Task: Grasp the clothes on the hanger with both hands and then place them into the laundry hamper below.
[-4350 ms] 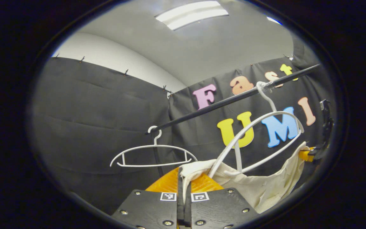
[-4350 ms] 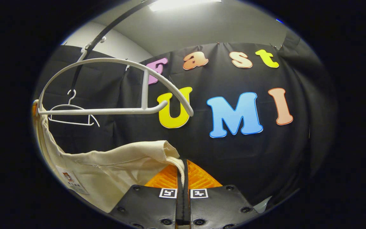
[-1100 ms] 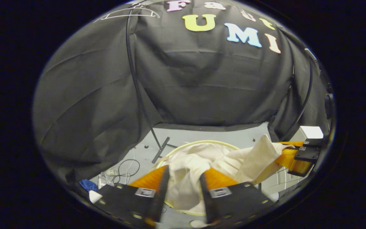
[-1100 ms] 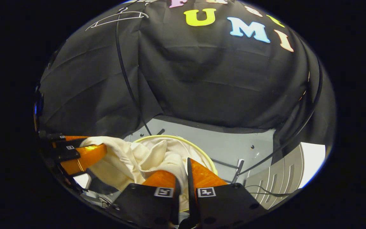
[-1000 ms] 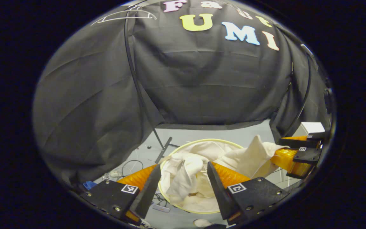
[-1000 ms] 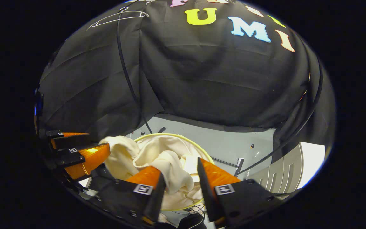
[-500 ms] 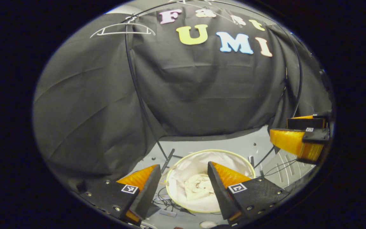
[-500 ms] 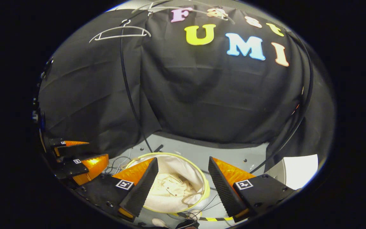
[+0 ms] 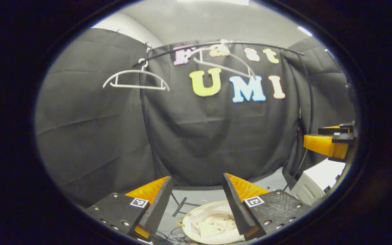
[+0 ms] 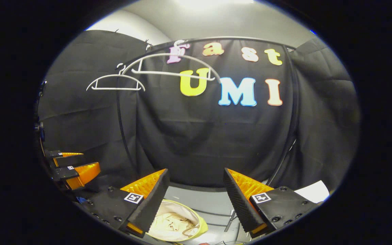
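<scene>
Below the left claw [image 9: 196, 185], the laundry hamper [image 9: 196, 212] is cut by the picture's lower edge and partly covered by that claw's right finger — the clothes [image 9: 213, 225] inside show as a small crumpled patch, garment type untellable. Below the right claw [image 10: 194, 180], the hamper [image 10: 201, 223] is again cropped, its near rim hidden behind the left finger. Off to the left claw's right, the other claw [image 9: 328, 141] is cut off at the edge.

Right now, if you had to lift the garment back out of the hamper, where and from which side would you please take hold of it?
Probably from straight above, through the hamper's open round mouth. The cream garment lies crumpled low inside, so a raised fold near its middle is the likeliest grip. Both the left gripper and the right gripper are open.
</scene>
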A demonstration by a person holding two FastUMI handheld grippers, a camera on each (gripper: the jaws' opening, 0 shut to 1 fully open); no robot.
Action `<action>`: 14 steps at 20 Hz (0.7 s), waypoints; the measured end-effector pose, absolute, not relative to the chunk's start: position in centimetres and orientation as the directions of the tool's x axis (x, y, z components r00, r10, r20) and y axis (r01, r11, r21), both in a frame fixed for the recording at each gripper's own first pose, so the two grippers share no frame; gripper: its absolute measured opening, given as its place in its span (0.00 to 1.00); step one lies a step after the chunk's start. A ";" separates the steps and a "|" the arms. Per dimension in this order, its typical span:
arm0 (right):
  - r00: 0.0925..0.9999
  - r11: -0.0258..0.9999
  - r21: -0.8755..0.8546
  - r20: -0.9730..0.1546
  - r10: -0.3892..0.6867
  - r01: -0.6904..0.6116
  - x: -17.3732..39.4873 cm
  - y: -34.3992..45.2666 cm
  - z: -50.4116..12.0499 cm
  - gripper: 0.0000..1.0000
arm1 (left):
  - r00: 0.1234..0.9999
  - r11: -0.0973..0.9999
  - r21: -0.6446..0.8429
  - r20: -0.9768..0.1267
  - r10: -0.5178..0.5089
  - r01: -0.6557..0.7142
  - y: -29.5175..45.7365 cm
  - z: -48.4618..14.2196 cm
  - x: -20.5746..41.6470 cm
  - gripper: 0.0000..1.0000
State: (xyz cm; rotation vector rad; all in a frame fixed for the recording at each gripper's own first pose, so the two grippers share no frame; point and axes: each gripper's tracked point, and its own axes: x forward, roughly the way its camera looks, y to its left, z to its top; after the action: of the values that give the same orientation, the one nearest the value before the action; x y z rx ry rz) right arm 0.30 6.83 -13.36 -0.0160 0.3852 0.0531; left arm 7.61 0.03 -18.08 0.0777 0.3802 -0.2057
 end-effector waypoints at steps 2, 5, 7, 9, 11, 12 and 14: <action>0.944 1.000 0.003 -0.328 0.025 -0.026 -0.3 5.2 -10.5 0.96 | 0.929 0.977 0.027 -0.314 -0.194 0.213 -0.4 -14.2 7.4 0.87; 0.962 1.000 -0.006 -0.272 -0.002 0.000 -1.7 3.0 -7.1 0.96 | 0.952 0.978 0.005 -0.231 -0.203 0.209 -0.8 -8.8 7.1 0.87; 0.972 1.000 -0.009 -0.233 -0.014 0.012 -2.6 1.9 -5.0 0.96 | 0.958 0.977 0.021 -0.204 -0.203 0.211 -0.6 -6.3 6.5 0.87; 0.979 0.999 -0.017 -0.201 -0.034 0.032 -3.8 0.7 -3.1 0.96 | 0.966 0.978 0.037 -0.166 -0.198 0.207 -0.6 -3.9 5.4 0.87; 0.983 0.999 -0.025 -0.175 -0.052 0.048 -5.2 -0.1 -1.8 0.99 | 0.972 0.979 0.041 -0.136 -0.191 0.198 -0.3 -1.7 4.0 0.87; 0.985 0.998 -0.029 -0.164 -0.062 0.058 -5.8 -0.5 -1.2 0.99 | 0.974 0.980 0.040 -0.127 -0.187 0.194 -0.2 -1.1 3.6 0.87; 0.987 0.997 -0.034 -0.142 -0.069 0.065 -6.9 -1.1 -0.3 0.96 | 0.976 0.980 0.043 -0.112 -0.188 0.194 -0.3 -0.2 3.2 0.87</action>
State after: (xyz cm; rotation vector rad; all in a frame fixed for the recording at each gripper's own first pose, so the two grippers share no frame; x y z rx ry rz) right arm -6.95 -1.07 -0.30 -0.0290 0.1439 -0.0673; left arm 3.19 -0.32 -0.23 0.0535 0.1082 -0.1926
